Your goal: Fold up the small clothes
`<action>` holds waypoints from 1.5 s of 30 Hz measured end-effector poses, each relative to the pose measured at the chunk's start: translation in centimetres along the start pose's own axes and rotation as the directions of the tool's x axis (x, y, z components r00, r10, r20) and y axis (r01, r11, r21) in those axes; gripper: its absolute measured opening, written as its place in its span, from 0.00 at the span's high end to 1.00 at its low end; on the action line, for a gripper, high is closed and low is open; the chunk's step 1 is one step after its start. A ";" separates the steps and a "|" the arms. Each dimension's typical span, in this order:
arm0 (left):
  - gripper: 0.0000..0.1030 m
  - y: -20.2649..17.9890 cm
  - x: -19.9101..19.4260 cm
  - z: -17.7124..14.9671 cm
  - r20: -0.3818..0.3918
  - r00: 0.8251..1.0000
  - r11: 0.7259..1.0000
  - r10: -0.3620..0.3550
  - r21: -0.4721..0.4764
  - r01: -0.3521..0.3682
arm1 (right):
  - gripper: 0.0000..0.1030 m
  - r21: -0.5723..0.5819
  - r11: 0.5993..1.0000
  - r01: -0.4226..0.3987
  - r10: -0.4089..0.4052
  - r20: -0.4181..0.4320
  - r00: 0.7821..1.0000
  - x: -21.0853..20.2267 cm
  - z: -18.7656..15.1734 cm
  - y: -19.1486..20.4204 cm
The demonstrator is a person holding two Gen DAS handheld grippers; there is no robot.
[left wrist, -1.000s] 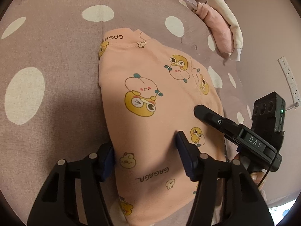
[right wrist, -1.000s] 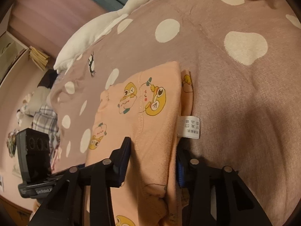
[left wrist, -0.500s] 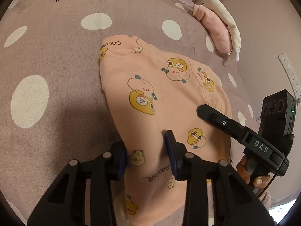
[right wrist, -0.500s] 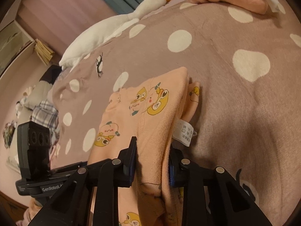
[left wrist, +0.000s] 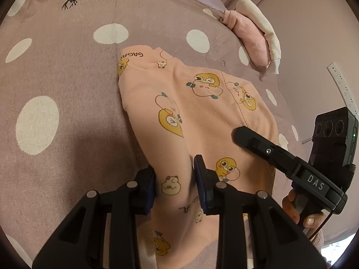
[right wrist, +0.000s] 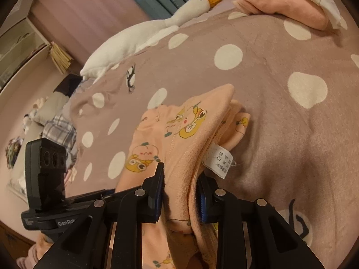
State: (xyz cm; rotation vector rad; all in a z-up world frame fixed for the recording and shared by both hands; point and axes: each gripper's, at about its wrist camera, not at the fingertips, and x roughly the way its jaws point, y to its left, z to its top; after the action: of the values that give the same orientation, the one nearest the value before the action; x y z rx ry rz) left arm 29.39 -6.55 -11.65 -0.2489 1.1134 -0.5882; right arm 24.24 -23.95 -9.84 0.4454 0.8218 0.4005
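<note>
A small peach garment [left wrist: 202, 116] printed with yellow cartoon ducks lies on a mauve bedspread with white dots [left wrist: 67, 85]. My left gripper [left wrist: 175, 179] is shut on the garment's near left edge, which is pinched up between the blue pads. My right gripper [right wrist: 180, 190] is shut on the garment's [right wrist: 179, 139] opposite edge and lifts it off the bed; a white care label [right wrist: 221, 160] hangs beside the right finger. The right gripper also shows in the left wrist view [left wrist: 242, 134], at the garment's right side.
Folded pink and white clothes [left wrist: 253, 33] are stacked at the far right of the bed, also in the right wrist view [right wrist: 285, 6]. A white plush goose [right wrist: 145, 35] lies along the far edge. A power strip [left wrist: 341, 85] hangs on the wall.
Both grippers have closed on the garment's edges, from open around them. The pinched edges have risen off the bed, and the cloth bunches up between the two grippers.
</note>
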 end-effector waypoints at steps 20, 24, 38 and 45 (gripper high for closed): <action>0.70 1.7 0.4 -0.3 -0.037 0.999 0.997 -0.034 -0.072 0.032 | 0.74 0.035 0.999 -0.030 0.030 0.002 1.000 -0.2 0.0 -0.3; 0.61 2.2 0.9 -0.3 -0.050 0.996 0.992 -0.069 -0.109 0.063 | 0.74 0.068 0.997 -0.042 0.043 -0.007 0.999 -0.1 0.0 -1.0; 0.76 1.3 0.6 -0.6 0.002 0.998 0.996 -0.065 -0.069 0.065 | 0.73 0.060 0.998 -0.033 0.033 -0.006 0.999 -0.2 -0.4 -1.1; 0.76 -0.4 -1.2 -0.9 0.061 0.998 1.000 -0.016 0.008 0.016 | 0.74 0.010 0.999 -0.031 0.030 0.031 0.999 -1.4 -0.8 0.5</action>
State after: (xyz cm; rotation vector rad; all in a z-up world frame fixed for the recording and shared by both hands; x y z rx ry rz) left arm 28.06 -6.09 -10.97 -0.2679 1.0507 -0.5949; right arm 22.66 -24.03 -9.25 0.4728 0.7886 0.4169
